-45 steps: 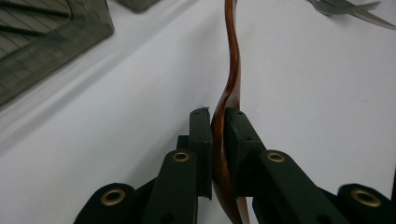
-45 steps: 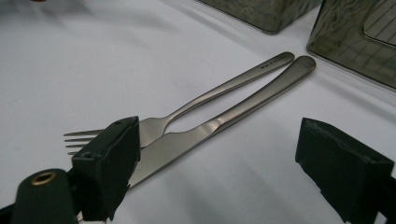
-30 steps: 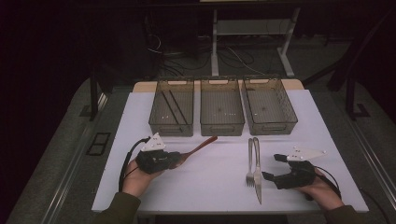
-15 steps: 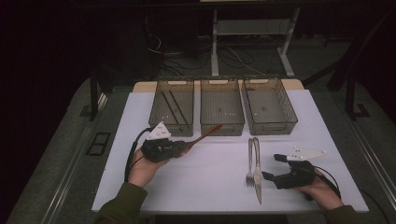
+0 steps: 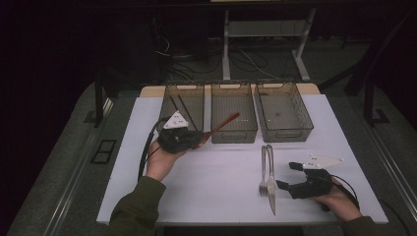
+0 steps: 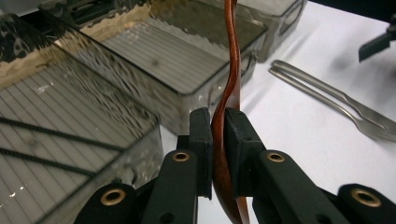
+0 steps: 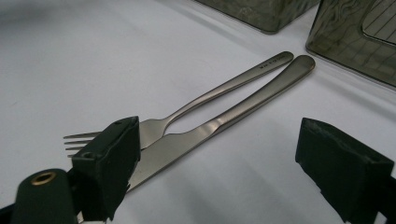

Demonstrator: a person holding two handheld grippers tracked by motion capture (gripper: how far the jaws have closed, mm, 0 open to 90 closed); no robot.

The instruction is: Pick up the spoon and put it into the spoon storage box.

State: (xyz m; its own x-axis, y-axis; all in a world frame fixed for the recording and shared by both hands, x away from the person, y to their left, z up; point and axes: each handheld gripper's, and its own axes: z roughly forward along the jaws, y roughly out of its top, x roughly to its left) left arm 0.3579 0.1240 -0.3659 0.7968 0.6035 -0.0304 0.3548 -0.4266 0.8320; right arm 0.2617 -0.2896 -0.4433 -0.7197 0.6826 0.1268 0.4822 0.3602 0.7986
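The left gripper (image 6: 218,135) fingers (image 6: 201,140) clamp a brown spoon (image 6: 232,70) beside the bins (image 6: 154,79).

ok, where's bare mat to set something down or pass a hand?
Free: the white mat between the left hand and the fork and knife; also its left strip. Crowded: the far edge with three bins, and the near right around the right gripper.

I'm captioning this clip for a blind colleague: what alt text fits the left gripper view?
Two black jaws of the left gripper clamp a slim reddish-brown wooden spoon that rises upright beside smoky translucent plastic bins. A steel fork and knife lie side by side on the white table at right.
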